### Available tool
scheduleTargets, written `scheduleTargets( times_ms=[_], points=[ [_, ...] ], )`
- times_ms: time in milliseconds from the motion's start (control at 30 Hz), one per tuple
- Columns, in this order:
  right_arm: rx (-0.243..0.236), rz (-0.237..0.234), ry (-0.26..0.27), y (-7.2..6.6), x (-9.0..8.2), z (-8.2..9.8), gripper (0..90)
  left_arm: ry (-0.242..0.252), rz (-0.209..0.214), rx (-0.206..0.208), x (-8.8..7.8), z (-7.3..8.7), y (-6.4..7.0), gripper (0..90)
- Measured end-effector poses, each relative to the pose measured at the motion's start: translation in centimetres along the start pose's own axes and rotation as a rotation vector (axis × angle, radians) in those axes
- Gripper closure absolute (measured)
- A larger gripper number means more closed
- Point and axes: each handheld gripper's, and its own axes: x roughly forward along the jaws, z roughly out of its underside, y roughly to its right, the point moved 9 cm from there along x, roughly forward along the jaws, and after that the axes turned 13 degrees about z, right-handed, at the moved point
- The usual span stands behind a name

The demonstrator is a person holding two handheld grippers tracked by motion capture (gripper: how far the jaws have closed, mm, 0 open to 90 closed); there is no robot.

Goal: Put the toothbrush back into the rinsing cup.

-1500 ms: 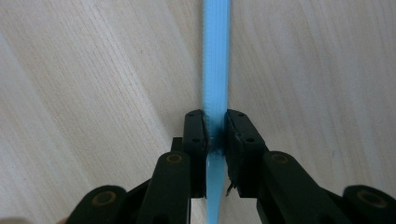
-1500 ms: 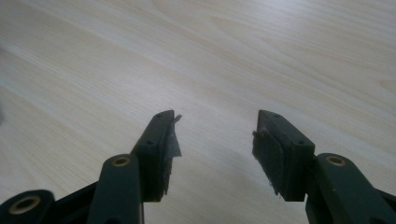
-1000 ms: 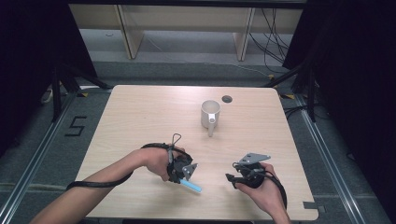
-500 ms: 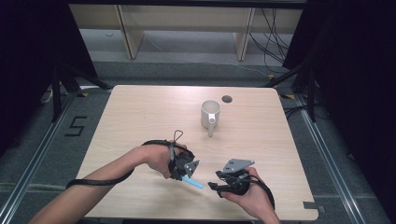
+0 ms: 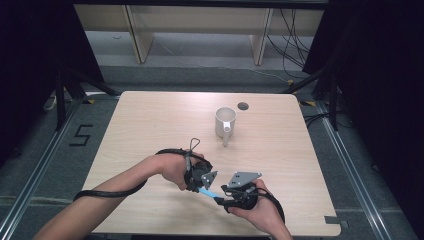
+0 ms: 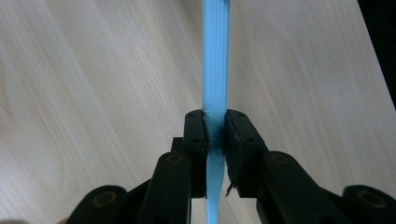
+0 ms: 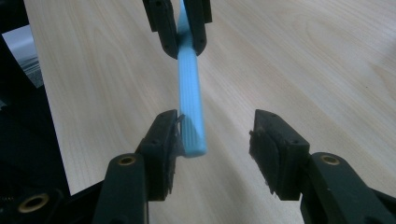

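The left gripper (image 6: 215,135) has its fingers clamped on a blue ribbed stick (image 6: 216,56), whose long axis runs straight out toward the right gripper (image 7: 212,140). There the fingers, just closing, stand apart around the stick's rounded free end, above the pale wooden surface (image 7: 303,60).

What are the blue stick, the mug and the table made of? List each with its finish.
Blue stick: likely plastic, matte, fine lengthwise ribs.
Mug: probably ceramic, white and smooth; too small to be sure.
Table: pale wood or wood-look laminate, visible grain, faint sheen.
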Motion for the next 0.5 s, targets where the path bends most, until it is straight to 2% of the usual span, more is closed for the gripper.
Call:
scheduleTargets(
  times_ms=[33,67,167,200,267,333,500],
  points=[
    [-0.006,-0.002,-0.011,0.0,-0.06,0.07,52.1,-0.001,-0.001,0.002,-0.02,-0.03,-0.02,78.6],
    [-0.039,0.0,0.0,0.11,0.05,0.02,52.4,0.002,-0.006,0.005,0.0,-0.08,-0.08,78.6],
    [-0.033,-0.001,0.0,-0.01,0.03,0.0,53.3,0.003,-0.007,0.003,-0.01,-0.14,-0.11,78.7],
    [-0.012,-0.004,-0.009,-0.29,-0.05,0.03,55.5,0.003,-0.009,0.004,-0.06,-0.19,-0.14,78.7],
    [-0.02,-0.005,-0.002,-0.43,-0.03,-0.06,58.2,0.008,-0.01,0.005,-0.21,-0.37,-0.16,78.7],
    [-0.06,0.001,0.014,-0.22,0.14,-0.21,60.5,0.007,-0.013,0.009,-0.25,-0.41,-0.18,78.7],
    [-0.05,-0.003,0.014,-0.45,0.29,-0.25,64.6,0.012,-0.015,0.006,-0.47,-0.61,-0.14,78.7]
  ],
)
